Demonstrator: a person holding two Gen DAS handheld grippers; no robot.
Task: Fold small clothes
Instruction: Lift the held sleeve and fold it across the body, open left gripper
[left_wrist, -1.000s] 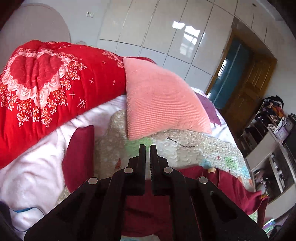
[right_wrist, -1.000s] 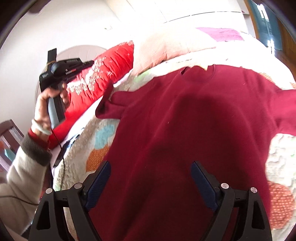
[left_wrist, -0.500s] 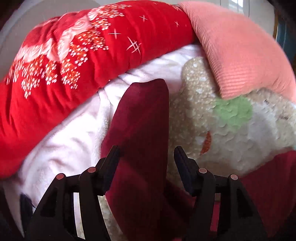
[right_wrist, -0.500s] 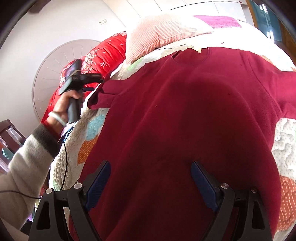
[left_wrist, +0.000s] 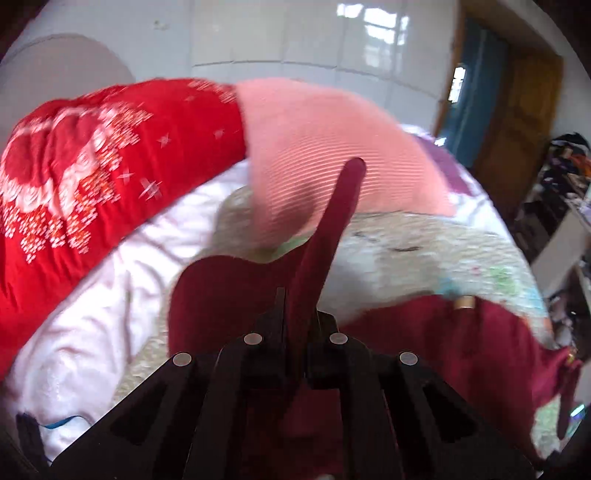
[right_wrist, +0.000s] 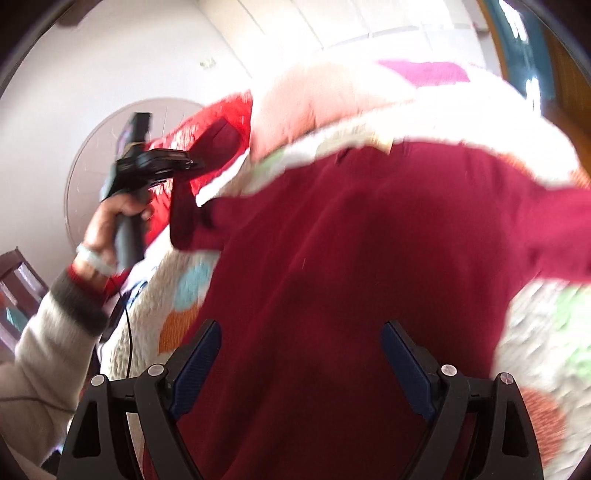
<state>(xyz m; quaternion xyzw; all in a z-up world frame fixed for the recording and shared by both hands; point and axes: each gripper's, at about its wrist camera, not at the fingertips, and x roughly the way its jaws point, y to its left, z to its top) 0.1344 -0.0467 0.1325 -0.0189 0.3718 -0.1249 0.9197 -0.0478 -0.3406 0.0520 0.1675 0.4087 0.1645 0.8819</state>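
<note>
The sweater (right_wrist: 332, 277), dark red and soft like fleece, lies spread flat on the quilt (right_wrist: 535, 332) of the bed, its left sleeve (left_wrist: 325, 236) lifted off the bedding. From our left wrist view the sleeve rises in a narrow strip straight ahead and hides part of the pink pillow (left_wrist: 314, 147) behind it; our left tool (left_wrist: 297, 314) is clamped on that sleeve, the cloth pinched between its black fingers. The pillow is ribbed, and beside it lies a bright red blanket (left_wrist: 92, 166) printed with white flowers, with a white fluffy sheet (left_wrist: 92, 314) below. Only this view shows the wooden door (left_wrist: 517, 129) and the cluttered shelves (left_wrist: 561, 206) at the right. Our right wrist view shows what the other cannot: the whole body of the sweater, the left hand (right_wrist: 118, 218) holding its tool up over the bed's edge, and the quilt's bumpy stitching with orange, blue and green patches. Our right tool (right_wrist: 301, 365) hangs above the sweater with its blue-padded fingers (right_wrist: 195, 365) spread wide, gripping nothing.
</note>
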